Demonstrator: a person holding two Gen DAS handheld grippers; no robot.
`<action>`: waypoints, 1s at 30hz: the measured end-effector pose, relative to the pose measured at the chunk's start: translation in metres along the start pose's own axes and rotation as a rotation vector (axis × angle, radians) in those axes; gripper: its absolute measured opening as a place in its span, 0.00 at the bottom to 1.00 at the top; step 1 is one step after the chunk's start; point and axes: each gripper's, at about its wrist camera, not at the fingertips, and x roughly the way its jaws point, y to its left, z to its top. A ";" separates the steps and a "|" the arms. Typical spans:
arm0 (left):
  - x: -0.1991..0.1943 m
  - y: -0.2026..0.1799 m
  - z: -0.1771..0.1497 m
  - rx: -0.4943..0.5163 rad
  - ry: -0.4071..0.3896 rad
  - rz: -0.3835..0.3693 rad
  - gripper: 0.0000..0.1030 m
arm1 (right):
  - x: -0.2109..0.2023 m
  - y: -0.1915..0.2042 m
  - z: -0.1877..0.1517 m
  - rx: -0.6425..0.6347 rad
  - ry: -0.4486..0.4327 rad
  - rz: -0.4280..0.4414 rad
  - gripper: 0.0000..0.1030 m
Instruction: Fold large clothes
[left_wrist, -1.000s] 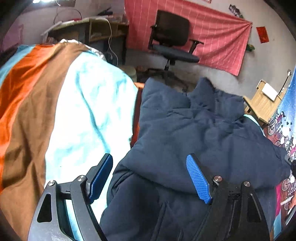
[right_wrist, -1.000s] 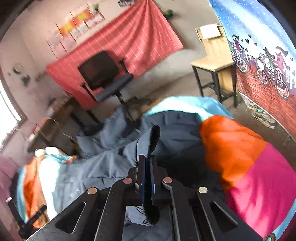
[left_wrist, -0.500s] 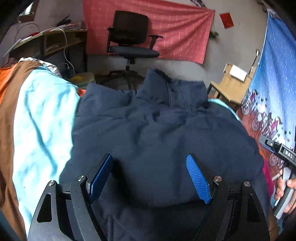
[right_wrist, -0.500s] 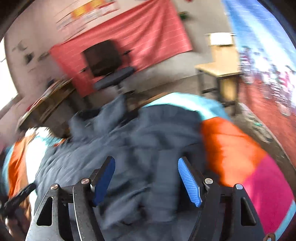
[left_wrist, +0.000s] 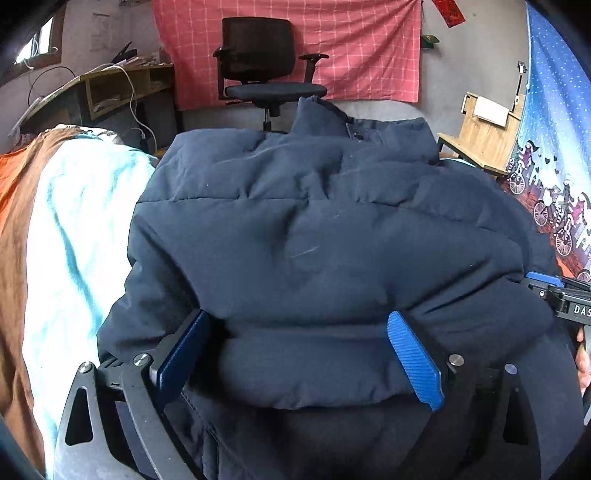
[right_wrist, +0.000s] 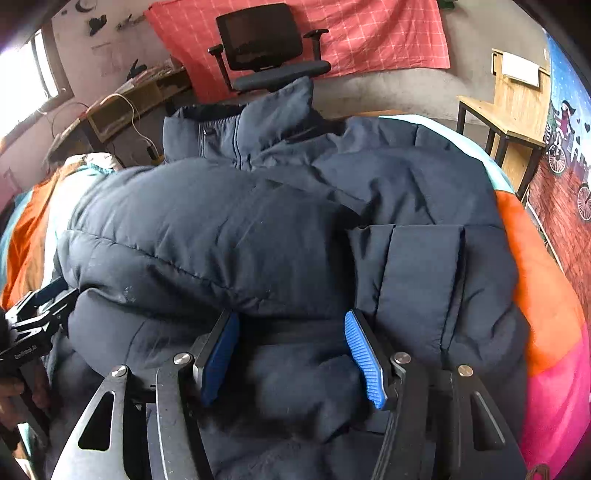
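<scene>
A dark navy puffer jacket (left_wrist: 317, 236) lies on the bed, collar at the far end, its sleeves folded in over the body. It also shows in the right wrist view (right_wrist: 258, 236). My left gripper (left_wrist: 295, 354) is open, its blue pads either side of the jacket's near hem bulge. My right gripper (right_wrist: 291, 354) is open over the near hem, beside a folded sleeve (right_wrist: 424, 273). The right gripper shows at the right edge of the left wrist view (left_wrist: 565, 295); the left gripper shows at the left edge of the right wrist view (right_wrist: 33, 325).
The bed cover is striped orange, brown and pale blue on the left (left_wrist: 74, 229), orange and pink on the right (right_wrist: 546, 302). A black office chair (left_wrist: 266, 70), a cluttered desk (left_wrist: 110, 88) and a wooden stand (left_wrist: 484, 129) stand beyond the bed.
My right gripper has opened and let go of the sleeve it held. Both grippers have swung to face the jacket's hem and moved in close over it.
</scene>
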 end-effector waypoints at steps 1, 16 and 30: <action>0.003 0.000 0.000 0.000 0.009 0.012 0.96 | 0.002 -0.001 0.000 0.004 0.001 0.002 0.56; -0.001 0.008 0.007 -0.032 0.055 -0.002 0.98 | -0.004 -0.004 -0.008 0.035 -0.036 0.027 0.57; -0.091 0.037 0.027 -0.333 0.174 -0.142 0.98 | -0.112 0.004 -0.005 0.144 -0.084 0.008 0.94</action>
